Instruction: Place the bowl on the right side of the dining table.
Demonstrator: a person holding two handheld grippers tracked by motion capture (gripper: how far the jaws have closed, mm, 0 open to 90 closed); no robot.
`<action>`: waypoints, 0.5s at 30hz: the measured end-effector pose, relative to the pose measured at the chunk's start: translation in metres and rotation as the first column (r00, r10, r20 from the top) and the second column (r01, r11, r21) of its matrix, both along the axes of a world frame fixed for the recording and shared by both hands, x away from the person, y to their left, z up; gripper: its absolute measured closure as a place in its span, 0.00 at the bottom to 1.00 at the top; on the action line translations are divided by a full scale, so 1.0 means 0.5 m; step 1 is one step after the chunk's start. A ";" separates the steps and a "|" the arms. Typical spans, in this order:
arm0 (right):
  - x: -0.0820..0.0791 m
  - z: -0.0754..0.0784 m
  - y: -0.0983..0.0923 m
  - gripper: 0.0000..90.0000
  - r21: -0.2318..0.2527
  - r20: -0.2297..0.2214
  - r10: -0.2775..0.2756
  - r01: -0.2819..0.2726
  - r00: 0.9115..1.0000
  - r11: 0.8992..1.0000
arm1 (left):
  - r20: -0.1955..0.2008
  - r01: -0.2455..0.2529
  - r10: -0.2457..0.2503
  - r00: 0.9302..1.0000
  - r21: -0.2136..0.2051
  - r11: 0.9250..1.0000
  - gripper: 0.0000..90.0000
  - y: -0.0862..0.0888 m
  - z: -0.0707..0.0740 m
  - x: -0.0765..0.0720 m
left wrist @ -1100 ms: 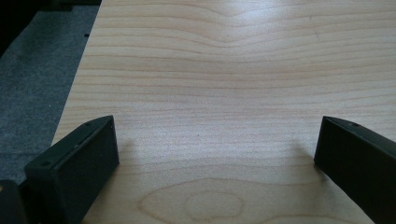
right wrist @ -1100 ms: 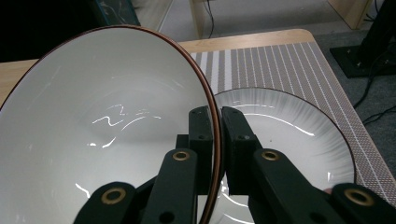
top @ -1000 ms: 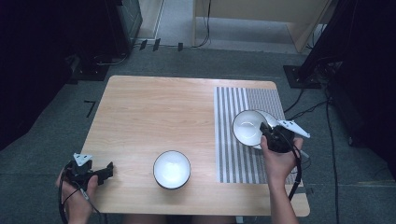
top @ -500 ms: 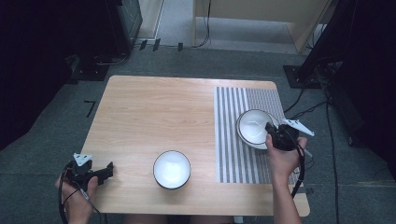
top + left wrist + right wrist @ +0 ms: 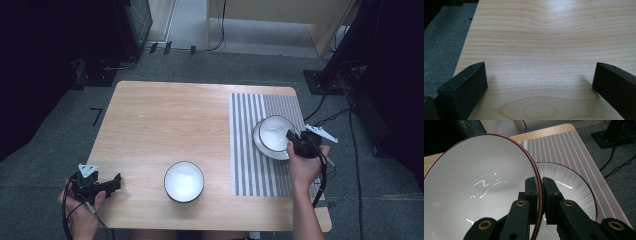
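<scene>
**A:** What does the high view show?

**B:** A pale wooden bench (image 5: 165, 125) seen from above, with a grey striped mat (image 5: 260, 145) covering its right part. The right gripper (image 5: 295, 141), in a person's hand, sits at the mat's right side. Its jaws are clamped on the near right rim of a white bowl (image 5: 274, 133) with a dark edge. That bowl is above a white plate (image 5: 265, 147), which lies on the mat just under and ahead of the jaws. Whether bowl and plate touch is hard to tell from here. A second white bowl (image 5: 184, 181) stands on bare wood, well apart from both grippers, roughly between them. The left gripper (image 5: 112, 184) lies low at the bench's near left corner, its jaws pointing toward that second bowl.

**A:** And the left gripper view?

**B:** Two black jaws rise from the bottom corners, standing wide apart. Between them and ahead of them lies wood grain, with grey floor (image 5: 441, 45) off to the left of the left jaw.

**A:** And the right gripper view?

**B:** The jaws are pinched together on the bowl's (image 5: 479, 187) thin brown-edged rim, one jaw inside the bowl, one outside. The bowl is tilted and spreads to the left of the jaws. The plate (image 5: 576, 192) shows to the right of the jaws and beyond them, resting on the striped mat (image 5: 564, 147).
</scene>
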State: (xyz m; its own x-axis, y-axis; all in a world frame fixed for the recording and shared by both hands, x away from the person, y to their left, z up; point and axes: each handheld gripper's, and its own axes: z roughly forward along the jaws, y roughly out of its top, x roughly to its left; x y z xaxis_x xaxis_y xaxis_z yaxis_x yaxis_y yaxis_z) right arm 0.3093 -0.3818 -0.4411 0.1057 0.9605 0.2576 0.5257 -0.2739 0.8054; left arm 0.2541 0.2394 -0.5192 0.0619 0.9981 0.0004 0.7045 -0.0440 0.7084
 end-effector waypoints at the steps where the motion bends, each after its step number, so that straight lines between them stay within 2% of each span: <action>1: 0.002 -0.001 -0.002 0.94 0.003 -0.003 -0.004 0.004 1.000 1.000 | 0.000 0.000 0.000 1.000 0.000 1.000 0.00 0.000 0.000 0.000; 8: 0.014 -0.012 -0.016 0.94 0.011 -0.015 -0.022 0.022 1.000 1.000 | 0.000 0.000 0.000 1.000 0.000 1.000 0.00 0.000 0.000 0.000; 15: 0.026 -0.033 -0.031 0.94 0.008 -0.054 -0.049 0.050 0.997 0.999 | 0.000 0.000 0.000 1.000 0.000 1.000 0.00 0.000 0.000 0.000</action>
State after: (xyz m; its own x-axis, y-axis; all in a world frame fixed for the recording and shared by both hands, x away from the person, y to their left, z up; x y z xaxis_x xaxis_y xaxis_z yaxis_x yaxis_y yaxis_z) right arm 0.3223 -0.3973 -0.4576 0.1668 0.9514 0.2587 0.5541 -0.3075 0.7736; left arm 0.2540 0.2395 -0.5192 0.0615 0.9981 0.0003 0.7046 -0.0437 0.7082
